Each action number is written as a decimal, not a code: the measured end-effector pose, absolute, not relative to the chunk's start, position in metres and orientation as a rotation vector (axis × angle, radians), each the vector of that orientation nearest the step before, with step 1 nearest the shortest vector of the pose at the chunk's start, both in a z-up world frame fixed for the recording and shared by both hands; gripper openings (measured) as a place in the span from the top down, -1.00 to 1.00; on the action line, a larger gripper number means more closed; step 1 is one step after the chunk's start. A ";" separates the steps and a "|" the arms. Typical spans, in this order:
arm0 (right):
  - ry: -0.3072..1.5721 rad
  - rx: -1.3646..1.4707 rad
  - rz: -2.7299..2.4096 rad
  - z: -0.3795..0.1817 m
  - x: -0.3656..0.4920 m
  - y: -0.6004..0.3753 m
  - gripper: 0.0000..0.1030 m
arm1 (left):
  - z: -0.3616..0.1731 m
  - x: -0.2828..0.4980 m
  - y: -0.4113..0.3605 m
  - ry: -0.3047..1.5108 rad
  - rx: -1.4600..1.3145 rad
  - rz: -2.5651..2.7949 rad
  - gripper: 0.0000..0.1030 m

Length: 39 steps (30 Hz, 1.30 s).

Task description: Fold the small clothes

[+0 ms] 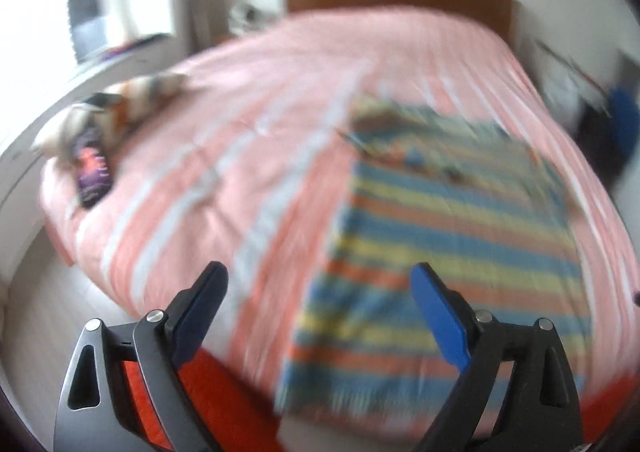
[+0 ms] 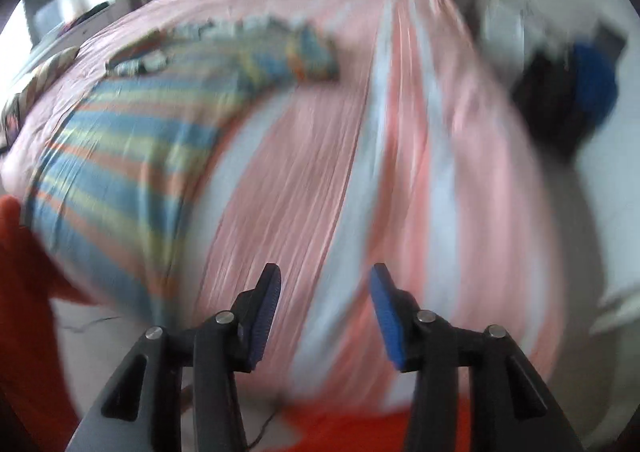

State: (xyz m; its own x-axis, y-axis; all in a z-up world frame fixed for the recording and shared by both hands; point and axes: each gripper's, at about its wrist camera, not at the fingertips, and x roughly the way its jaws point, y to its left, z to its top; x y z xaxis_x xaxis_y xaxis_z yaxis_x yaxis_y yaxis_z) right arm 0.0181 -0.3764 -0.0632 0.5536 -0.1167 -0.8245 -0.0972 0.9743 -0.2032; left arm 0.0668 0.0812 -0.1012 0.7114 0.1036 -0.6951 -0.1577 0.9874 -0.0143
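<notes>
A small striped shirt (image 1: 452, 236), banded in blue, yellow and orange, lies spread flat on a bed (image 1: 248, 124) covered in pink and white stripes. Both views are blurred by motion.

In the left wrist view the shirt fills the area from the centre toward 4 o'clock, its hem nearest the camera. The left tongs (image 1: 320, 276) hang above the bed's near edge, spread wide and holding nothing, with the shirt's hem corner between and just beyond the tips. In the right wrist view the shirt lies toward 10 o'clock, one sleeve (image 2: 308, 52) stretching out toward 12 o'clock. The right tongs (image 2: 326, 276) are partly spread and empty, aimed at bare bedcover beside the shirt.

The step in hand looks like reaching in for a first grip. To do it well, each pair of tongs should pinch only shirt fabric at an edge, not the bedcover beneath, and lift evenly.
</notes>
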 end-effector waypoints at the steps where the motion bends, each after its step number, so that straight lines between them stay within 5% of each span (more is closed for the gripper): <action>1: 0.949 -0.282 0.023 -0.057 0.034 -0.370 0.10 | -0.104 0.070 0.085 0.739 -0.095 0.193 -0.82; 14: 1.024 -0.192 0.319 -0.147 0.242 -0.296 0.13 | -0.150 0.048 0.101 0.788 -0.069 0.295 -0.82; 15: 1.013 -0.123 0.288 -0.147 0.247 -0.308 0.69 | -0.150 0.049 0.099 0.791 -0.058 0.290 -0.82; 16: 1.002 -0.076 0.234 -0.144 0.249 -0.323 0.91 | -0.152 0.048 0.098 0.795 -0.050 0.285 -0.82; 25: 0.848 0.180 -0.286 -0.060 0.193 -0.544 0.91 | -0.163 0.057 0.092 0.852 -0.082 0.239 -0.81; 39: 0.919 0.517 -0.364 -0.134 0.137 -0.613 0.91 | -0.169 0.053 0.086 0.868 -0.011 0.268 -0.81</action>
